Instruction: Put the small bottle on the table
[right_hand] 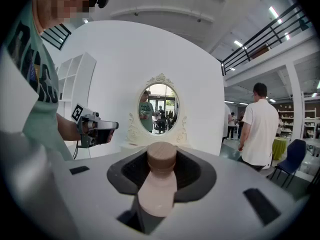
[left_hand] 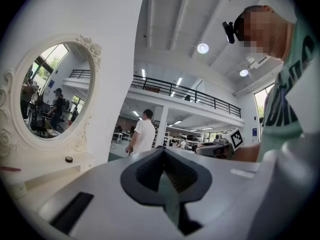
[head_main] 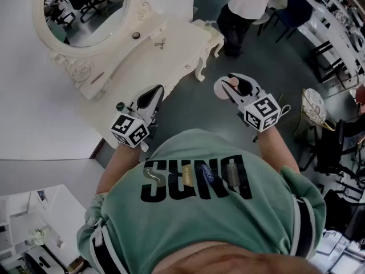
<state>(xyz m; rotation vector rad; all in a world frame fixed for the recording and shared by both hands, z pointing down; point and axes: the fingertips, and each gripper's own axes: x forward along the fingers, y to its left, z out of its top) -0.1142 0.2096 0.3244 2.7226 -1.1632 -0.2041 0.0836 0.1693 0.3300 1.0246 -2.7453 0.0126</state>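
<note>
The small bottle (right_hand: 158,181) is pale pink with a brown cap (right_hand: 161,156). My right gripper (right_hand: 161,153) is shut on it, and the cap pokes out past the pads. In the head view the right gripper (head_main: 236,80) holds the bottle (head_main: 233,83) above the dark floor, right of the white dressing table (head_main: 171,50). My left gripper (head_main: 156,91) hovers by the table's near end, its jaws together with nothing between them. The left gripper view shows the same gripper (left_hand: 163,152) with its pads meeting at the tip.
An oval mirror (head_main: 85,7) stands on the dressing table, with small dark items (head_main: 160,43) on its top. A person in a white shirt (head_main: 246,1) stands beyond the table. A blue chair (head_main: 296,10) and a round wire stand (head_main: 313,107) are to the right.
</note>
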